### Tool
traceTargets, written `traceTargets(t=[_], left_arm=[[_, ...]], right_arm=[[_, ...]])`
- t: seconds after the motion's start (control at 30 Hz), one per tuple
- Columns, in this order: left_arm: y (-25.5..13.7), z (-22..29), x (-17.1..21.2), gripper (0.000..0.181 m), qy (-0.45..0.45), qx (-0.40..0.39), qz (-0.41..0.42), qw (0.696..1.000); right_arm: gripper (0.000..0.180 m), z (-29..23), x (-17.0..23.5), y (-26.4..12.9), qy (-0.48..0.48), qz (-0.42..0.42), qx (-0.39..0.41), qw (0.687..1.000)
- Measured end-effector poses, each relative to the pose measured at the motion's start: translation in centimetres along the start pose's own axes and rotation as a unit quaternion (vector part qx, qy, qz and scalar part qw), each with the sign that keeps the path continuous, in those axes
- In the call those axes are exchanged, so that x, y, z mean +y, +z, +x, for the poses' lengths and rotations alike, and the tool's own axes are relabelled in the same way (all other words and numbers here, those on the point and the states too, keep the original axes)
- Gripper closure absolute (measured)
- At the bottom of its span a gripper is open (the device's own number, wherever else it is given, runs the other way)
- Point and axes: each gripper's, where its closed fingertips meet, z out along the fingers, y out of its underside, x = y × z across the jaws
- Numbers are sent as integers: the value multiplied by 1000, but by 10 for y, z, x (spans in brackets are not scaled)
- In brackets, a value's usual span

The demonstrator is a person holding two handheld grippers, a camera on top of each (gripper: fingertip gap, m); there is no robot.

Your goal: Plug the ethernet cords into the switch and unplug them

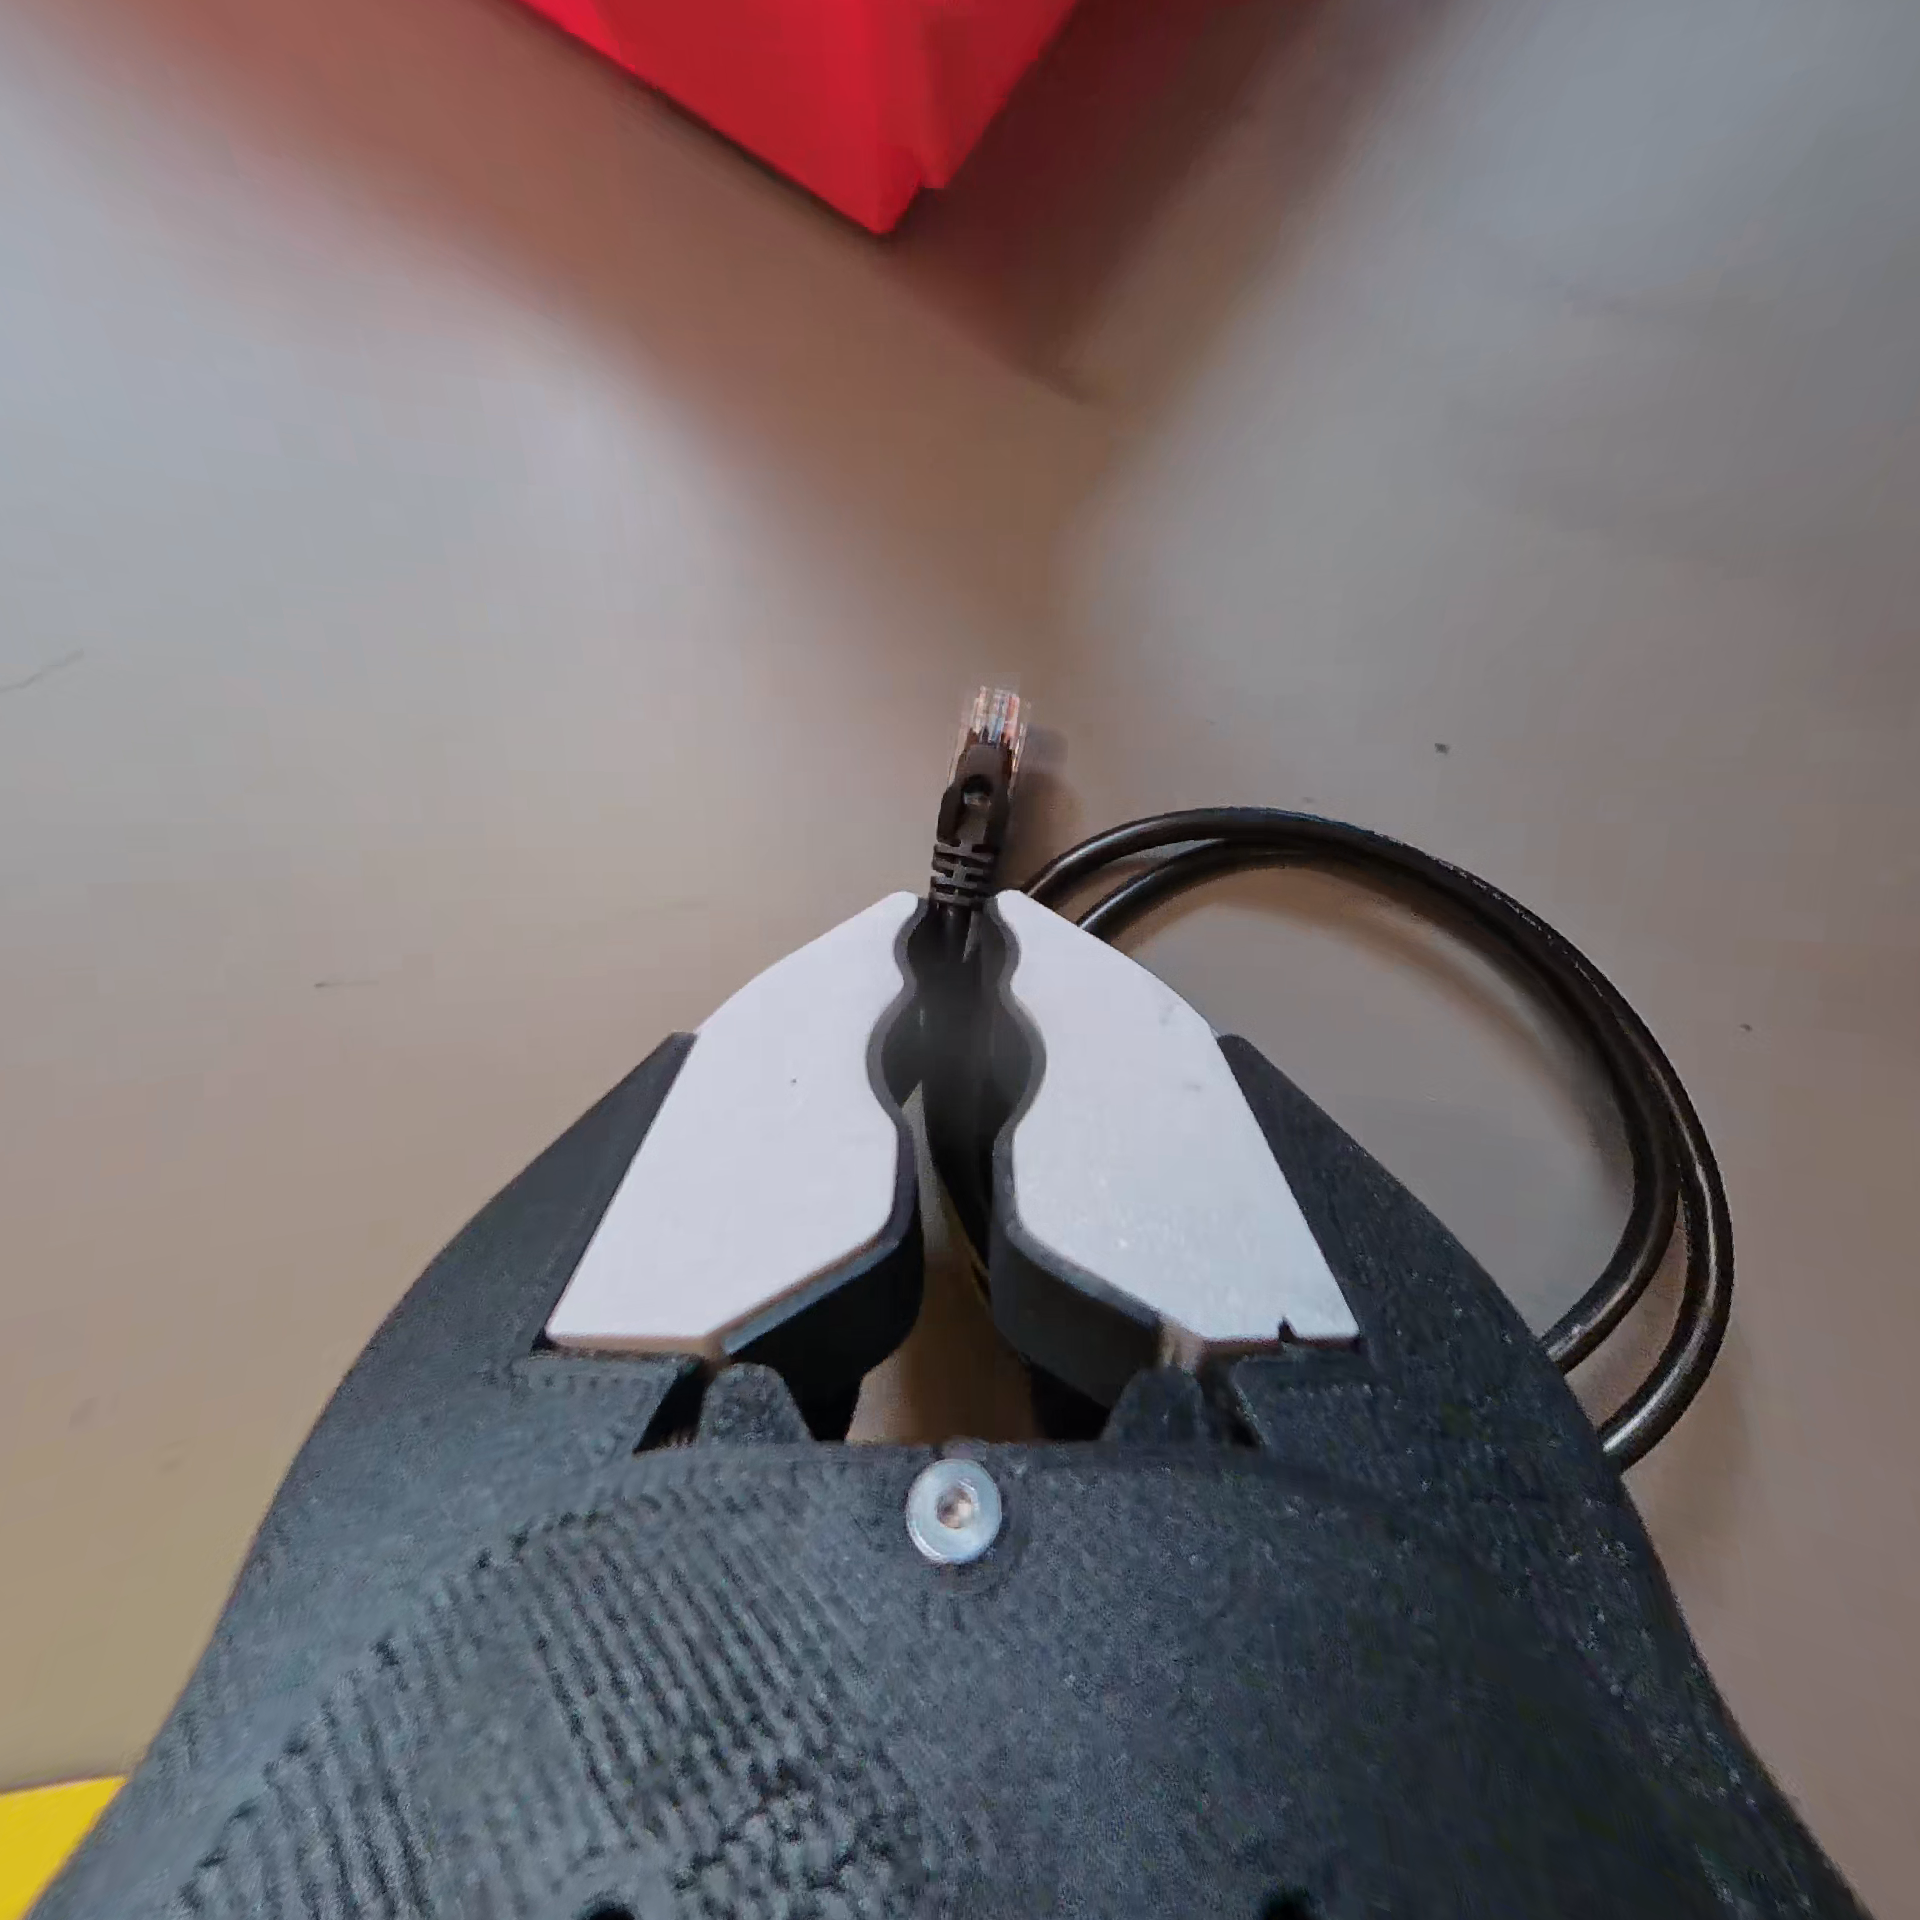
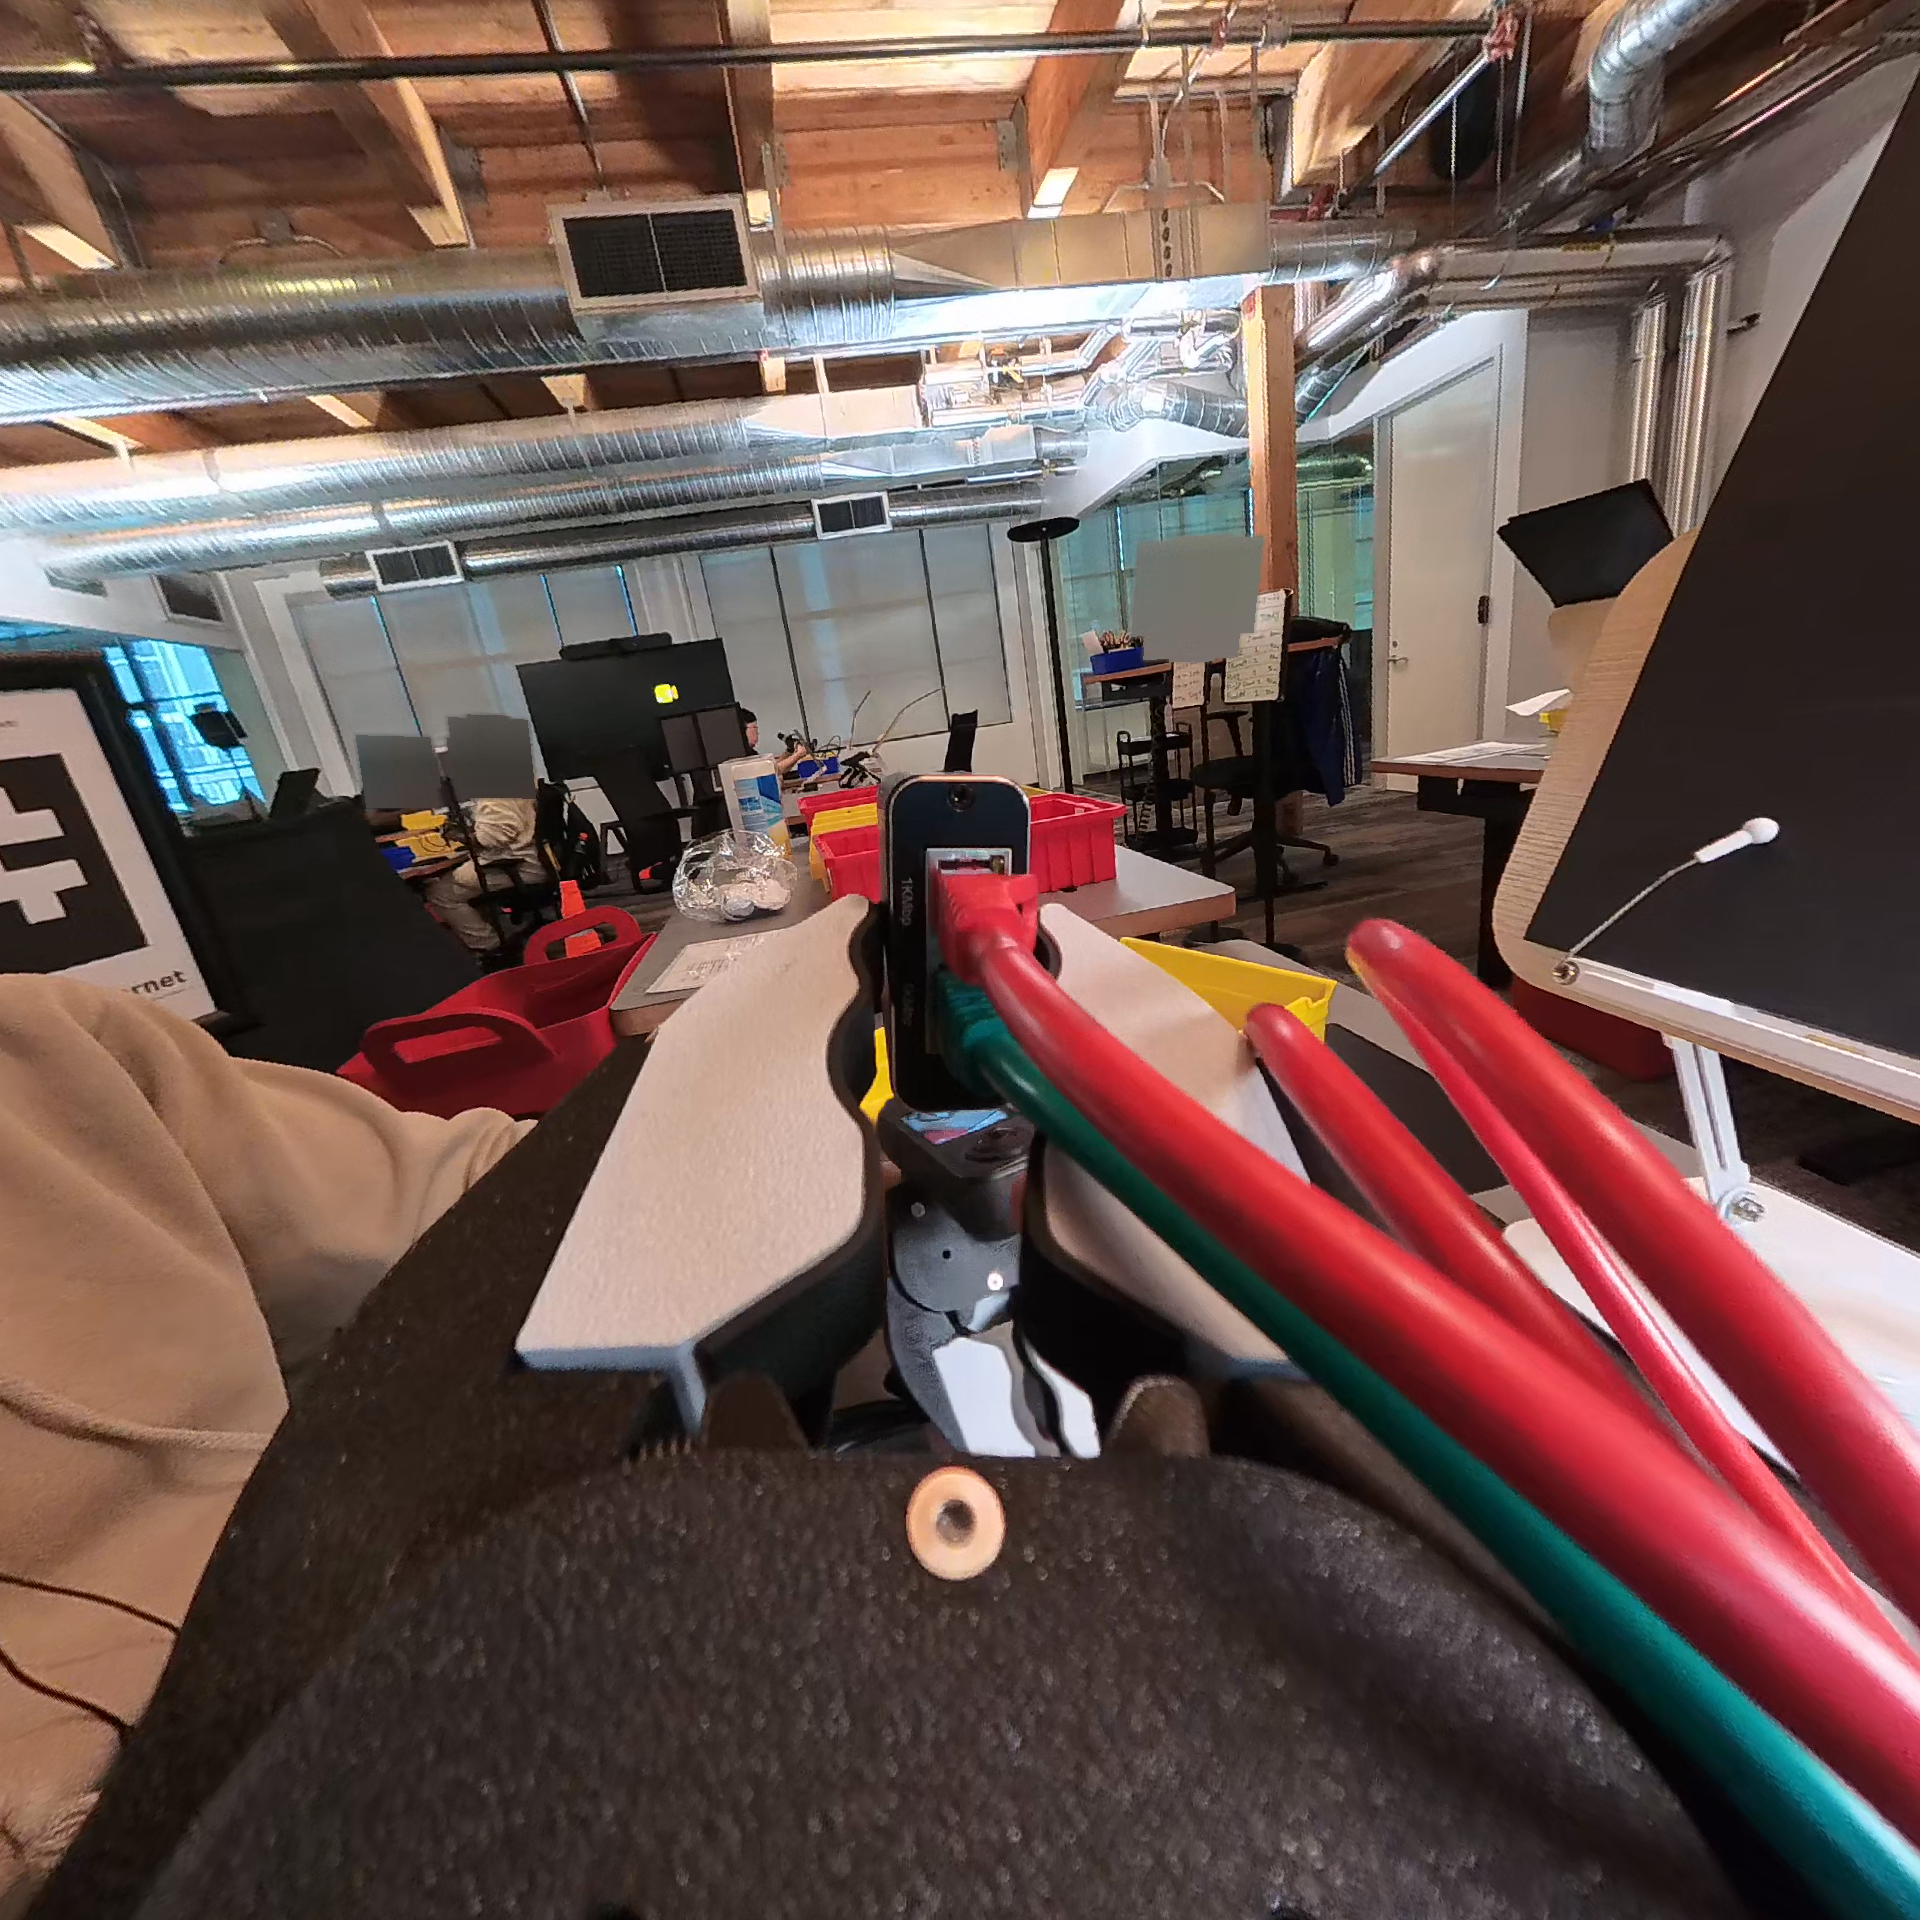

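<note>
The left gripper (image 1: 956, 914) is clamped on a black cord (image 1: 1455, 1039), whose clear plug (image 1: 989, 727) sticks out past the fingertips above a grey table (image 1: 416, 623); the rest of the cord loops to the gripper's right, and a red box (image 1: 831, 94) lies farther ahead. The right gripper (image 2: 956, 935) squeezes a black switch (image 2: 951, 935) held on end between its fingers. A red cord (image 2: 1195, 1143) and a green cord (image 2: 1195, 1195) are plugged into the switch and trail back to the right. Red bins (image 2: 1070, 836) stand beyond; their contents cannot be seen
</note>
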Motion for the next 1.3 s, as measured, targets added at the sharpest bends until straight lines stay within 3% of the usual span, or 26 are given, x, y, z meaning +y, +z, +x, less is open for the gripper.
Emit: traceTargets(t=[0.03,0.3,0.67,1.0,1.17,1.3], left_arm=[[0,7,0,173,9,15,-4,1000],[-7,62,12,173,78,131,-25,988],[-7,60,-2,161,74,99,33,992],[4,52,5,170,96,58,10,994],[-17,49,-13,170,33,96,78,992],[-52,58,-36,170,-17,176,174,969]], right_arm=[[155,0,1,0,1,-1,0,1000],[155,-2,2,1,-5,-8,-1,1000],[154,0,5,2,-2,-14,0,1000],[155,3,9,2,4,-17,1,1000],[154,4,11,2,-1,-23,3,1000],[156,6,11,0,-7,-27,7,1000]])
